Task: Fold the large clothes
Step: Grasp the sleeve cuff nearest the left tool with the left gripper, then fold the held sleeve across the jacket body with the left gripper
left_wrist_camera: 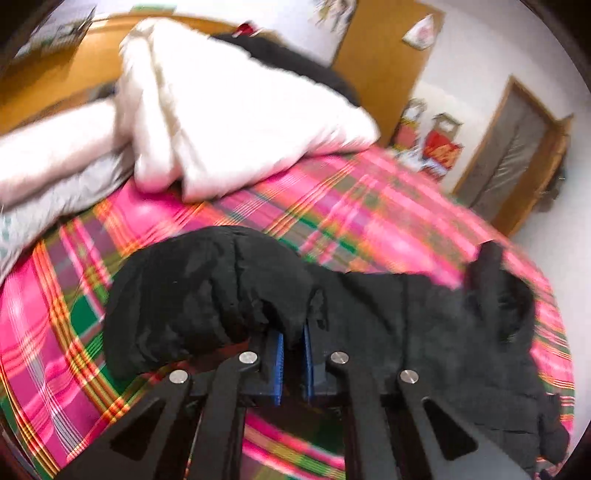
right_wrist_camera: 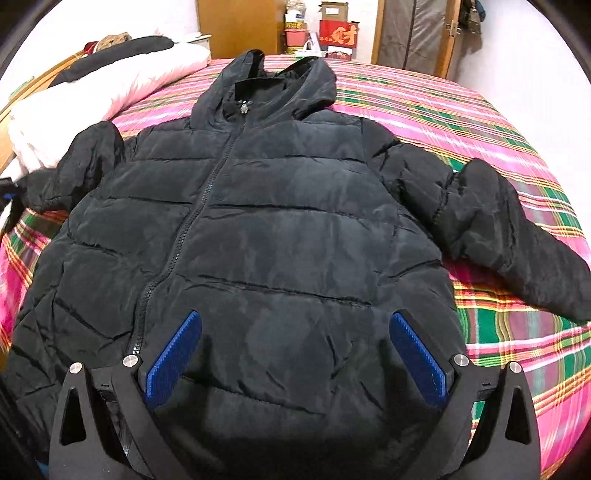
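Observation:
A black hooded puffer jacket [right_wrist_camera: 280,229] lies front up on the plaid bed, zipped, its hood toward the far side. Its right sleeve [right_wrist_camera: 509,236] lies spread out to the right. My right gripper [right_wrist_camera: 295,332] is open and empty, hovering over the jacket's lower front. My left gripper [left_wrist_camera: 293,336] is shut on the jacket's left sleeve [left_wrist_camera: 207,291] and holds its cuff lifted off the bed. In the right wrist view that sleeve [right_wrist_camera: 85,162] is bunched at the left edge.
The bed has a pink, green and orange plaid cover [right_wrist_camera: 443,114]. A white duvet [left_wrist_camera: 229,110] and pillows are piled at the headboard side, with a dark garment on top. Boxes and a red bag [right_wrist_camera: 338,35] stand by the far wall beside doors.

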{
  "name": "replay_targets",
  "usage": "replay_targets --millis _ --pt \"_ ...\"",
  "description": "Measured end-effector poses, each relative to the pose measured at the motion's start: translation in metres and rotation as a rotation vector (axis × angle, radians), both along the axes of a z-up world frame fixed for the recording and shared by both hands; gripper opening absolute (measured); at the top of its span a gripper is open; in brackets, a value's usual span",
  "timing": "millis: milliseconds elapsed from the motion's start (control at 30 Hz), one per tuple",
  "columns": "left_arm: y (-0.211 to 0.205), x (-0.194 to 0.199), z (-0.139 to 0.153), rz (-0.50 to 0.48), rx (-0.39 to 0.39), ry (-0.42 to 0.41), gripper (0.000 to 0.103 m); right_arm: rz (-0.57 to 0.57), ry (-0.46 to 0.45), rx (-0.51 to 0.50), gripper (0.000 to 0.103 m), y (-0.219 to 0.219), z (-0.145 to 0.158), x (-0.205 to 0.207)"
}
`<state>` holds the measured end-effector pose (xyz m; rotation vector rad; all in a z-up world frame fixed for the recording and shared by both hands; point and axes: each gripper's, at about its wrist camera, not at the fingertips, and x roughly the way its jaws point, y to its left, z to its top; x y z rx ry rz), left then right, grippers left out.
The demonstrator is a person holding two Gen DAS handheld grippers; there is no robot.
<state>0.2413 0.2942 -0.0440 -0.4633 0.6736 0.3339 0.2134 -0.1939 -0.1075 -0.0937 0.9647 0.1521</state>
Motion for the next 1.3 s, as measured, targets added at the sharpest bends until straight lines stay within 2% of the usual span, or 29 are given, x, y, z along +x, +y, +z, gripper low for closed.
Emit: replay_targets --millis 233,400,567,700,800,867,900,967,1000,1033,1133,1300 --pt "-0.071 0.009 0.082 -0.191 0.011 -0.159 0.009 -0.036 -0.027 0.032 0.101 -0.022 0.014 -0.009" --pt "-0.142 0.029 0.106 -0.358 -0.003 -0.199 0.009 -0.072 -0.049 0.059 0.101 -0.047 0.022 -0.012" --pt "-0.222 0.057 0.092 -0.512 -0.007 -0.157 0.009 -0.13 -0.06 0.087 0.101 -0.075 0.022 -0.016" --pt "-0.278 0.082 0.058 -0.602 -0.008 -0.071 0.011 -0.165 -0.053 0.116 0.101 -0.091 0.015 -0.015" --pt "-0.31 0.084 0.032 -0.655 -0.004 -0.022 0.013 -0.179 -0.048 0.137 0.101 -0.097 0.01 -0.014" --pt "-0.324 0.088 0.013 -0.699 -0.021 0.014 0.016 -0.18 -0.047 0.149 0.101 -0.098 0.009 -0.013" --pt "-0.329 0.088 0.005 -0.721 -0.035 0.027 0.024 -0.179 -0.048 0.152 0.101 -0.1 0.008 -0.013" --pt "-0.339 0.091 -0.007 -0.772 -0.087 0.055 0.041 -0.18 -0.046 0.159 0.101 -0.099 0.007 -0.011" --pt "-0.343 0.091 -0.01 -0.792 -0.112 0.067 0.058 -0.181 -0.046 0.161 0.101 -0.1 0.006 -0.012" --pt "-0.347 0.09 -0.012 -0.811 -0.132 0.066 0.066 -0.181 -0.045 0.162 0.101 -0.1 0.005 -0.011" --pt "-0.353 0.081 -0.006 -0.871 -0.149 0.034 0.075 -0.184 -0.047 0.16 0.101 -0.1 0.005 -0.01" --pt "-0.355 0.062 0.017 -0.915 -0.161 -0.01 0.077 -0.193 -0.064 0.168 0.101 -0.101 0.01 -0.011"
